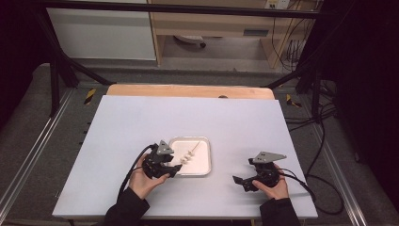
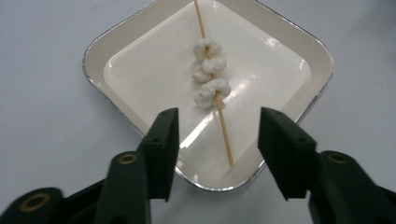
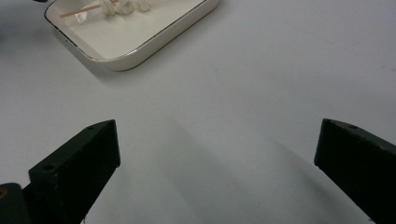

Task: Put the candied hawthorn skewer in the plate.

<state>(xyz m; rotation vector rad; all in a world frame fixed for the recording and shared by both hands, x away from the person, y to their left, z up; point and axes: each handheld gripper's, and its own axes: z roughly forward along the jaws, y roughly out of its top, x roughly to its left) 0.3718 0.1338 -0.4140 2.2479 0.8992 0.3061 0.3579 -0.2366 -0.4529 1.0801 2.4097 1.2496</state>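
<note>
Here, a thin wooden skewer [image 2: 212,79] threaded with three white curled pieces lies in the white tray [image 2: 306,100]; left hand-held gripper [image 2: 218,140] half-open, empty; right hand-held gripper [image 3: 217,154] wide open, empty.

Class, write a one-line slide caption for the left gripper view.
Open left gripper poised over a skewer of white pieces lying in a square white tray.

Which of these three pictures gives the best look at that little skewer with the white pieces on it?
The left gripper view: the skewer lies close up in the tray, with the white pieces easy to make out. The high view shows it small and far off. The right gripper view catches only part of it at the top edge.
</note>
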